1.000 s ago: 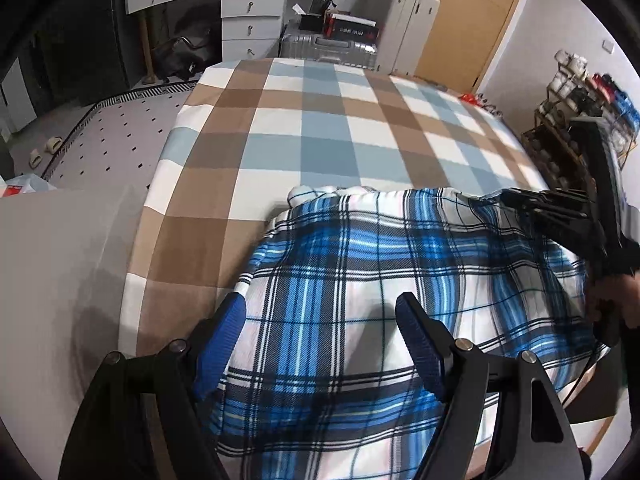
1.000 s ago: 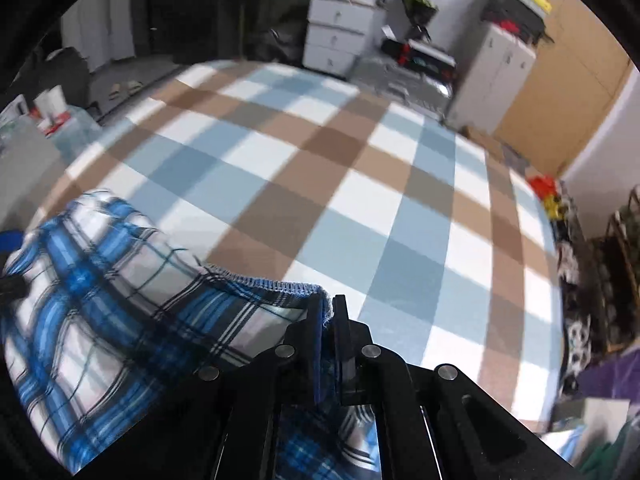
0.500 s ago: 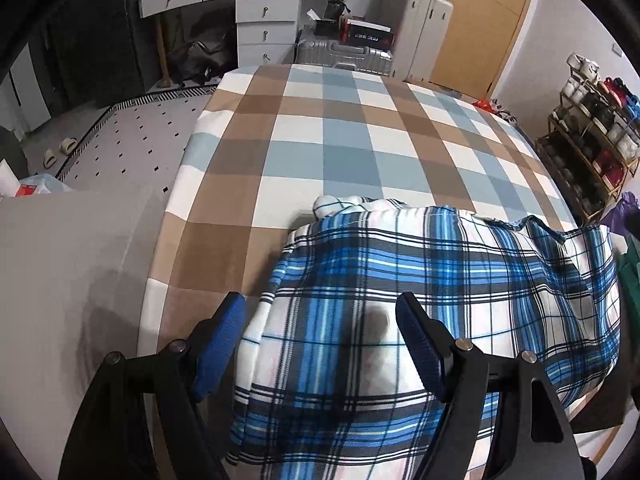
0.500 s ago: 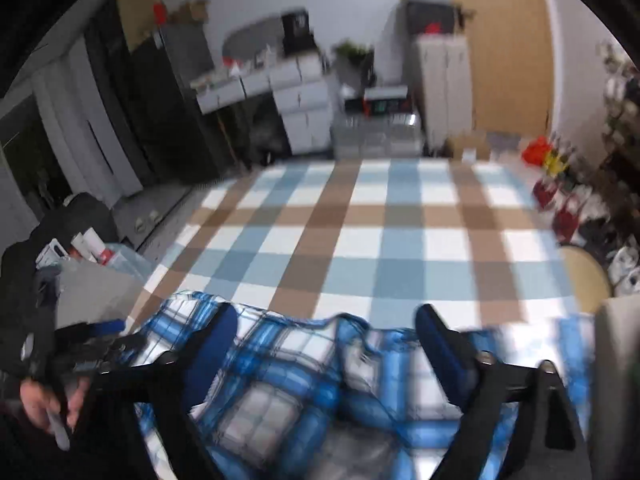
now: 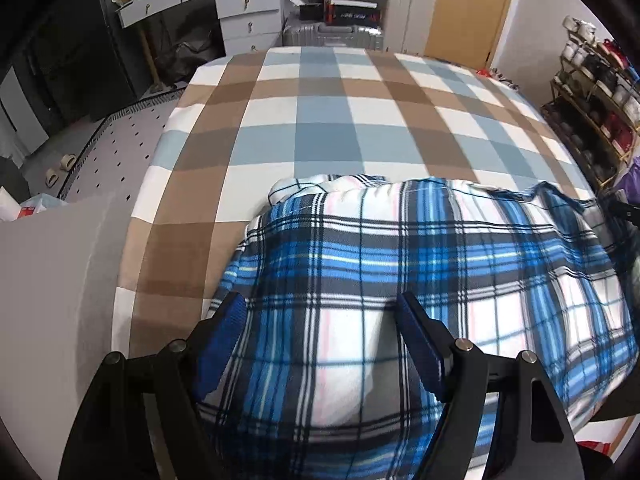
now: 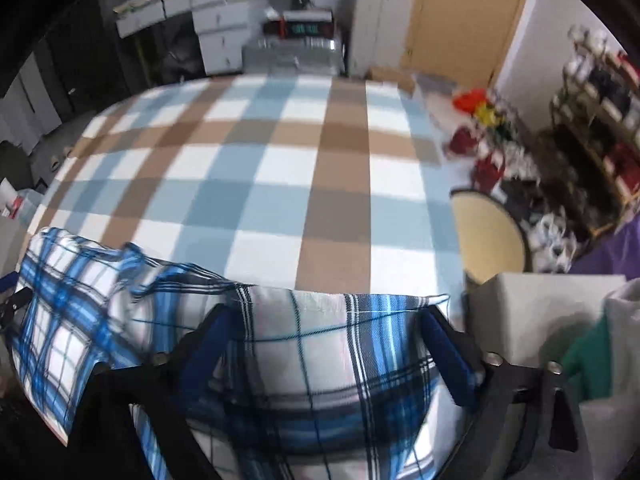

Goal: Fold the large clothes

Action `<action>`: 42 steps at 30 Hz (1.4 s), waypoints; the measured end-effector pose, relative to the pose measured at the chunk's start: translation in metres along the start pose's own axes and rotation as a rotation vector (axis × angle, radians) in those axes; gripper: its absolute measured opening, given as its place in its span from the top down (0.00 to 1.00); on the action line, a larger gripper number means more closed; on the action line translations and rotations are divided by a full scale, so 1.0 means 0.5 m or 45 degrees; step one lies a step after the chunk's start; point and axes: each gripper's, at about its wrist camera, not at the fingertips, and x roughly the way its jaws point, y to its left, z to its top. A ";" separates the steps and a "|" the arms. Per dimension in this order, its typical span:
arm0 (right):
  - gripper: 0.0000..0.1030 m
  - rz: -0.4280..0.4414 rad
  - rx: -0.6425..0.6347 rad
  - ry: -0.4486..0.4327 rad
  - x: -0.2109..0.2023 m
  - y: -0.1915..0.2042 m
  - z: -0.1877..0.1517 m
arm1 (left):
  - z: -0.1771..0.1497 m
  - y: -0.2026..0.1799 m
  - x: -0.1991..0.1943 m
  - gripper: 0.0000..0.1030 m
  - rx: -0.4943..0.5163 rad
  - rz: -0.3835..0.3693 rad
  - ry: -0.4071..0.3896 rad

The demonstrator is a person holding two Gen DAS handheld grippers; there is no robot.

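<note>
A blue, white and black plaid garment (image 5: 400, 248) lies bunched at the near edge of a bed with a brown, blue and white check cover (image 5: 328, 120). My left gripper (image 5: 320, 300) hovers open over the garment's left part, its blue pads apart and the cloth lying beneath them. In the right wrist view the same garment (image 6: 320, 364) shows its far hem as a straight line. My right gripper (image 6: 324, 312) stands over that hem; its jaws are closing, the cloth lies between and under them, and the pads do not press on it.
White drawers (image 5: 244, 8) and a silver suitcase (image 5: 332, 34) stand past the bed's far end. A shoe rack (image 5: 592, 92) lines the right wall. A round wooden stool (image 6: 488, 236), a grey box (image 6: 540, 312) and green cloth (image 6: 588, 356) sit by the bed's right side.
My right gripper let go of the garment's edge, opened wide and swung right along the hem; the cloth dropped flat. My left gripper shifted slightly and stayed open.
</note>
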 end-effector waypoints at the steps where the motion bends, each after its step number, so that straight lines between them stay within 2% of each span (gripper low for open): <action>1: 0.59 0.002 0.027 0.019 0.011 -0.005 0.000 | 0.002 0.002 0.010 0.28 -0.008 0.010 0.017; 3: 0.62 -0.011 0.088 0.026 0.027 -0.014 -0.011 | 0.003 0.005 0.023 0.28 -0.019 0.023 0.045; 4: 0.68 -0.039 0.101 0.017 0.032 -0.017 -0.013 | 0.003 0.006 0.031 0.28 -0.023 0.023 0.061; 8: 0.69 -0.123 0.120 0.003 0.048 -0.023 -0.009 | -0.001 -0.009 0.036 0.26 0.032 0.074 0.051; 10: 0.59 -0.181 0.115 0.030 0.063 -0.025 -0.006 | -0.004 -0.013 0.038 0.22 0.063 0.110 0.040; 11: 0.58 -0.190 0.114 0.033 0.063 -0.026 -0.004 | -0.004 -0.011 0.039 0.21 0.064 0.117 0.038; 15: 0.51 -0.173 0.151 -0.074 -0.016 -0.032 -0.011 | -0.002 0.007 0.031 0.21 0.013 0.094 0.046; 16: 0.44 -0.153 0.158 -0.125 -0.053 -0.033 -0.020 | -0.003 0.010 0.022 0.21 0.008 0.099 0.035; 18: 0.31 -0.075 0.160 -0.227 -0.124 -0.033 -0.051 | -0.004 0.011 -0.006 0.21 -0.001 0.113 -0.022; 21: 0.31 0.061 0.140 -0.270 -0.187 -0.027 -0.105 | -0.015 0.000 -0.057 0.21 0.013 0.036 -0.131; 23: 0.47 0.112 0.118 -0.215 -0.181 -0.018 -0.123 | -0.022 -0.018 -0.074 0.21 0.042 -0.013 -0.173; 24: 0.66 0.129 0.113 -0.160 -0.162 -0.013 -0.128 | -0.025 -0.032 -0.079 0.21 0.067 -0.019 -0.185; 25: 0.74 0.140 0.122 -0.116 -0.142 -0.011 -0.131 | -0.026 -0.046 -0.080 0.21 0.091 -0.027 -0.194; 27: 0.74 0.154 0.179 -0.031 -0.088 -0.013 -0.135 | -0.026 -0.073 -0.078 0.21 0.150 -0.040 -0.200; 30: 0.80 0.129 0.266 0.104 0.007 -0.020 -0.142 | -0.031 -0.108 -0.067 0.21 0.233 0.006 -0.194; 32: 0.80 0.127 0.311 0.073 0.018 -0.023 -0.139 | -0.032 -0.119 -0.052 0.21 0.263 0.033 -0.166; 34: 0.79 0.134 0.302 0.095 0.012 -0.024 -0.133 | -0.031 -0.121 -0.037 0.21 0.269 0.052 -0.129; 35: 0.77 0.157 0.310 0.088 0.001 -0.028 -0.135 | -0.031 -0.119 -0.035 0.21 0.264 0.052 -0.119; 36: 0.69 0.208 0.331 0.040 -0.026 -0.039 -0.141 | -0.029 -0.117 -0.034 0.21 0.256 0.045 -0.114; 38: 0.50 0.235 0.349 -0.083 -0.090 -0.060 -0.162 | -0.029 -0.112 -0.038 0.21 0.235 0.024 -0.113; 39: 0.32 0.220 0.352 -0.144 -0.122 -0.069 -0.176 | -0.029 -0.111 -0.040 0.21 0.224 0.015 -0.114; 40: 0.19 0.191 0.358 -0.199 -0.146 -0.076 -0.192 | -0.027 -0.110 -0.042 0.21 0.215 0.009 -0.113; 42: 0.16 0.071 0.361 -0.264 -0.182 -0.091 -0.229 | -0.029 -0.115 -0.040 0.21 0.211 0.008 -0.104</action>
